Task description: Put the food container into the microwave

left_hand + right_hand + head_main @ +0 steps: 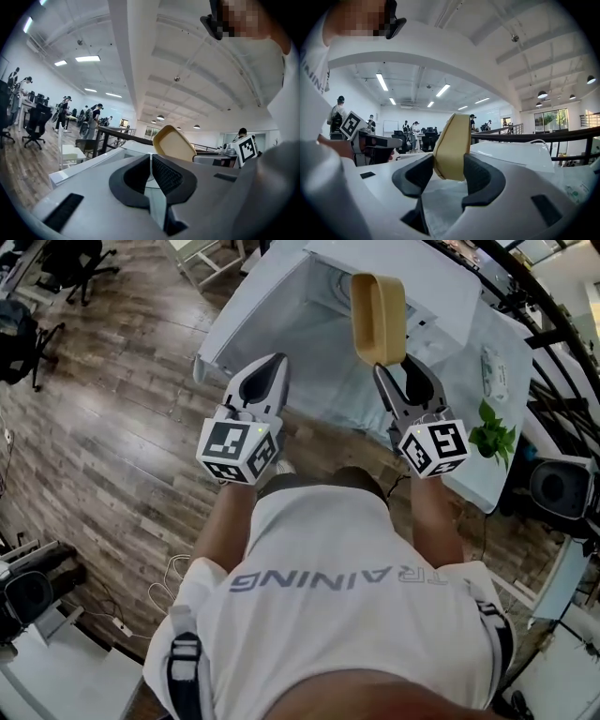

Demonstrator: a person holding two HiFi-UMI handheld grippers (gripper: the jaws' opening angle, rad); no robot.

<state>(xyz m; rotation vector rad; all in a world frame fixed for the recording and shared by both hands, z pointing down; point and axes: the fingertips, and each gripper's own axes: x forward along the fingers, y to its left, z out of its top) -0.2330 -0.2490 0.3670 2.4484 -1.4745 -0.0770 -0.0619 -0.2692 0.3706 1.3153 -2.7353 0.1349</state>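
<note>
A tan food container (378, 306) stands on edge in the air, with my right gripper (392, 365) shut on its lower rim. In the right gripper view the container (452, 145) fills the gap between the jaws of that gripper (449, 174). It hangs just in front of the white microwave (412, 277) on the white-covered table (469, 456). The microwave's door (253, 320) looks swung open to the left. My left gripper (269, 371) hovers left of the container, shut and empty. In the left gripper view its jaws (151, 161) meet, and the container (173, 144) shows beyond them.
A small green plant (492, 435) and a flat packet (494, 371) sit on the table's right side. A black railing (553, 324) runs behind. Office chairs (75, 263) stand on the wooden floor (112, 427) at far left. The person's torso fills the lower head view.
</note>
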